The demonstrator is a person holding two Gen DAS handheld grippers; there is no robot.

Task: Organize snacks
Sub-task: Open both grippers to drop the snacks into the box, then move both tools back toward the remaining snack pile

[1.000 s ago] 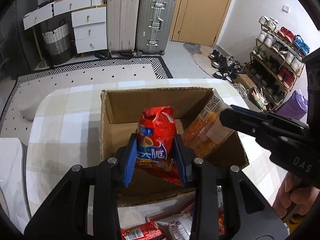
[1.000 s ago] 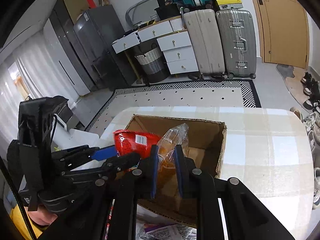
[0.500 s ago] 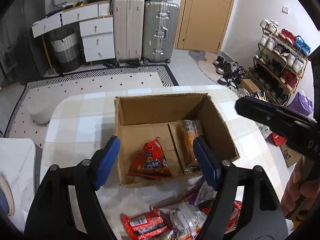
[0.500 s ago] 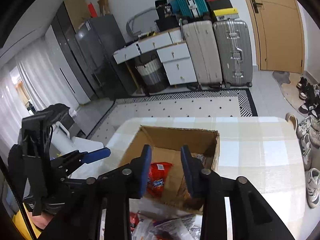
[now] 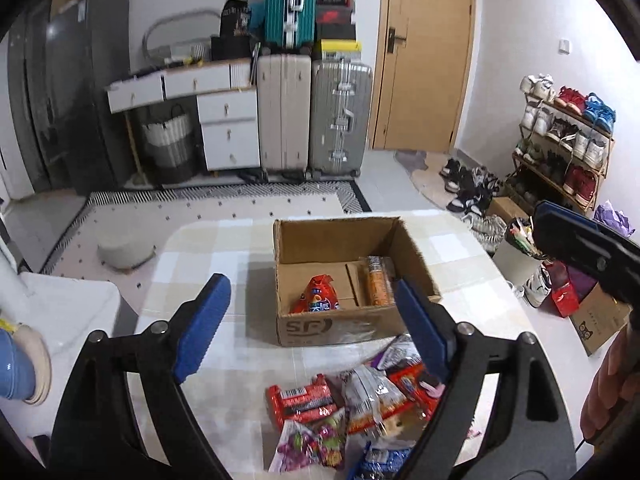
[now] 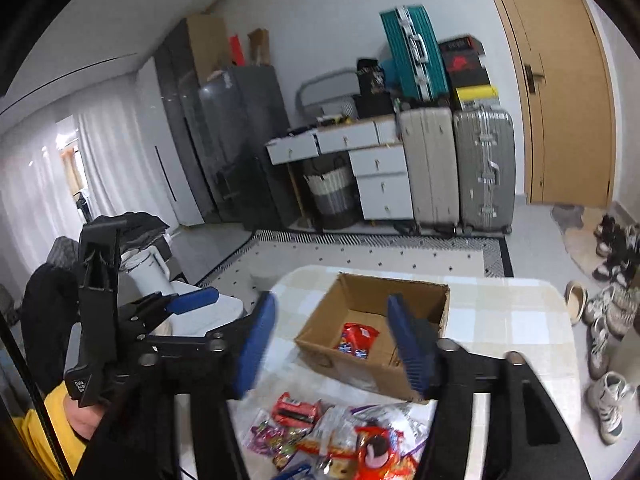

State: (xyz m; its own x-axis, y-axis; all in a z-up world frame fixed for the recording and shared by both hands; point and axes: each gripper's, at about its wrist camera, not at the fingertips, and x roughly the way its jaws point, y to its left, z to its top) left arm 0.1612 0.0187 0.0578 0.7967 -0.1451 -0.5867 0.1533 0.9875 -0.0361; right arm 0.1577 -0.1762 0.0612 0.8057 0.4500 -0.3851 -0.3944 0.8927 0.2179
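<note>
Left wrist view, your left gripper (image 5: 312,320) and right gripper (image 6: 332,340) both just spread wide, empty, brown cardboard box (image 5: 344,324) holding red snack packet (image 5: 318,300) mid-frame on pale checked tabletop (image 5: 208,248), loose snack packets (image 5: 352,400) lower centre, upright suitcases (image 5: 312,112) and wooden door (image 5: 424,56) at top.

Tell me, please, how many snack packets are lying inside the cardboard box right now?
2: a red packet near the front wall of the cardboard box, and a long orange packet to its right. The near wall may hide more.

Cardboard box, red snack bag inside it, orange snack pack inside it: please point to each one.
cardboard box (image 5: 340,326), left wrist view, front wall.
red snack bag (image 5: 318,298), left wrist view, bag middle.
orange snack pack (image 5: 378,286), left wrist view, pack middle.
</note>
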